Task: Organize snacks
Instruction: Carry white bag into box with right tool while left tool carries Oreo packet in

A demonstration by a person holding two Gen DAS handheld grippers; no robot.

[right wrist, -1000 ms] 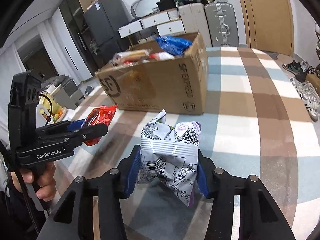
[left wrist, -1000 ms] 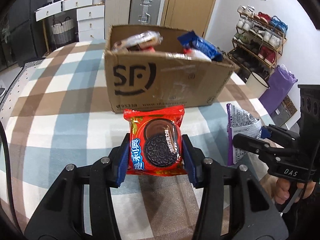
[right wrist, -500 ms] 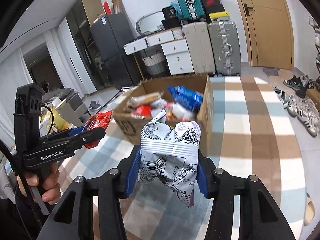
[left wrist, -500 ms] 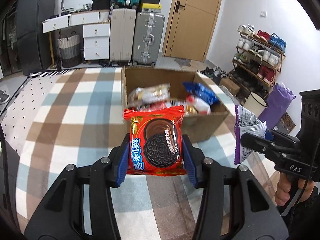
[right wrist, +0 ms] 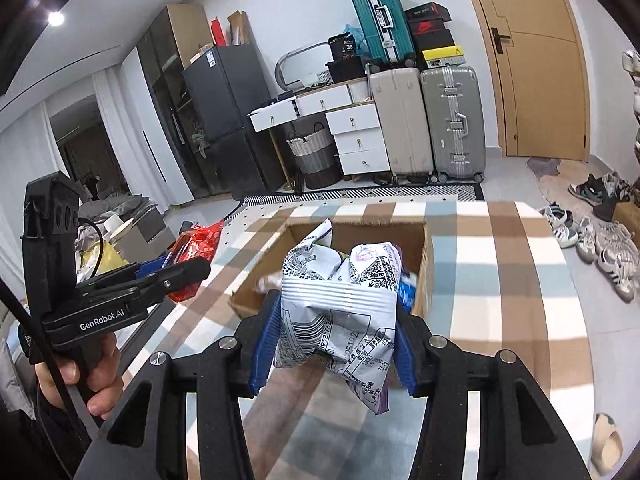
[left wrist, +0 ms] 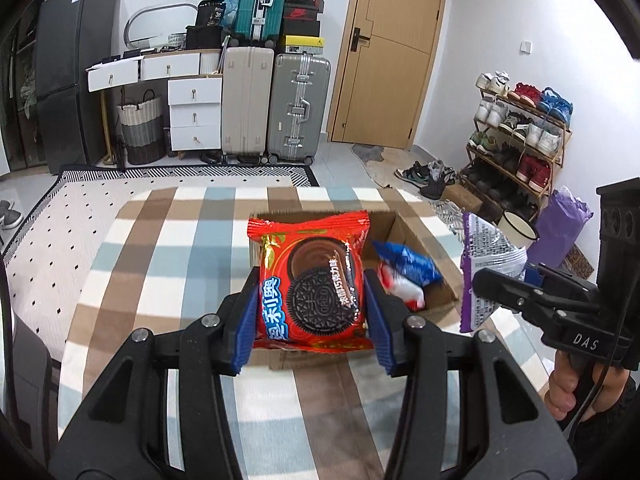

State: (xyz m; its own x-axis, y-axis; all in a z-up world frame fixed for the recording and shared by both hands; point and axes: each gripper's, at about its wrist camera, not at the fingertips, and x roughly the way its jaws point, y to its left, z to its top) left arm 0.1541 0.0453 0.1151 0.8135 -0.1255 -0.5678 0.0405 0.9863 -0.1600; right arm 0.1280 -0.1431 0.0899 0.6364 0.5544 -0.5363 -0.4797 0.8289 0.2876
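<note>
My left gripper (left wrist: 311, 312) is shut on a red Oreo packet (left wrist: 312, 280) and holds it above the near edge of an open cardboard box (left wrist: 404, 228). My right gripper (right wrist: 332, 340) is shut on a white and purple snack bag (right wrist: 340, 312), also above the box (right wrist: 426, 264). The box sits on a checked tablecloth (left wrist: 160, 256) and holds a blue packet (left wrist: 408, 258) and a red and white packet (left wrist: 402, 288). The right gripper with its bag (left wrist: 486, 264) shows in the left wrist view. The left gripper with the red packet (right wrist: 200, 244) shows in the right wrist view.
Beyond the table stand suitcases (left wrist: 276, 108), white drawers (left wrist: 194, 116), a woven basket (left wrist: 142, 128) and a door (left wrist: 388, 52). A shoe rack (left wrist: 520, 128) and a purple bag (left wrist: 560, 220) are at the right. Shoes (right wrist: 600, 240) lie on the floor.
Both grippers have risen and moved forward with their packets. The box, seen from the side a second ago, now lies below them and its inside shows.
</note>
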